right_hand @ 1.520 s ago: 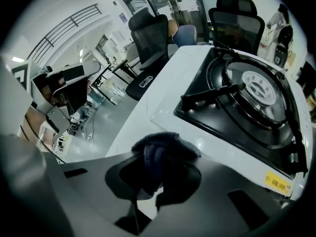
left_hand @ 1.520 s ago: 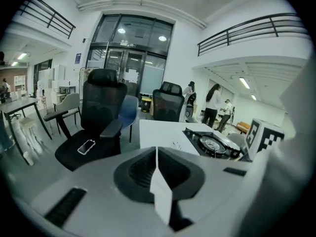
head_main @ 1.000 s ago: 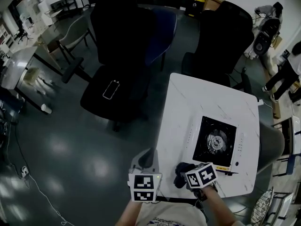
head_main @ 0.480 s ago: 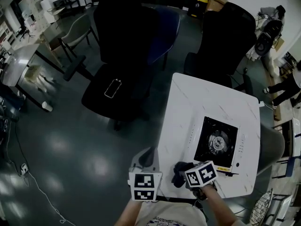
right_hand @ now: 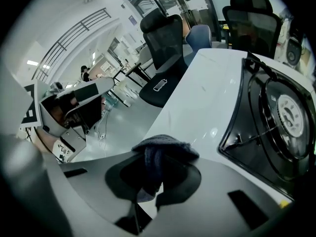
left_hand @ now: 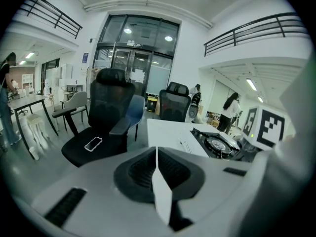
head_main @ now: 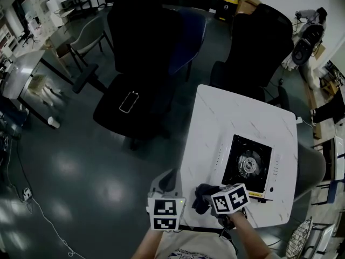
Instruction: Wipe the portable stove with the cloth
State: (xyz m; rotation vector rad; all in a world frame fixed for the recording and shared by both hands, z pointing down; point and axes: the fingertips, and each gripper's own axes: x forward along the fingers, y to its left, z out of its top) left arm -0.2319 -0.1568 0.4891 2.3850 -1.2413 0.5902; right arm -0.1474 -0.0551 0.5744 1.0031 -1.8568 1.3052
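Right gripper [right_hand: 148, 189] fingers clamped on cloth [right_hand: 163, 147], shifted slightly left over desk [head_main: 237, 117] | stove [head_main: 249, 162] not yet wiped | left gripper [left_hand: 159, 181] fingers together

Left gripper [left_hand: 158, 179] sits with jaws closed and empty; right gripper [right_hand: 146, 189], tilted downward, pinches the cloth [right_hand: 165, 146].

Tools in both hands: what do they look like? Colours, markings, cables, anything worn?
Left tool and right tool share one build: pale grey plastic bodies with a dark oval recess round the jaws. Each carries a marker cube of black-and-white squares: left cube, right cube. No cables that I can make out. The person wears a light printed top.
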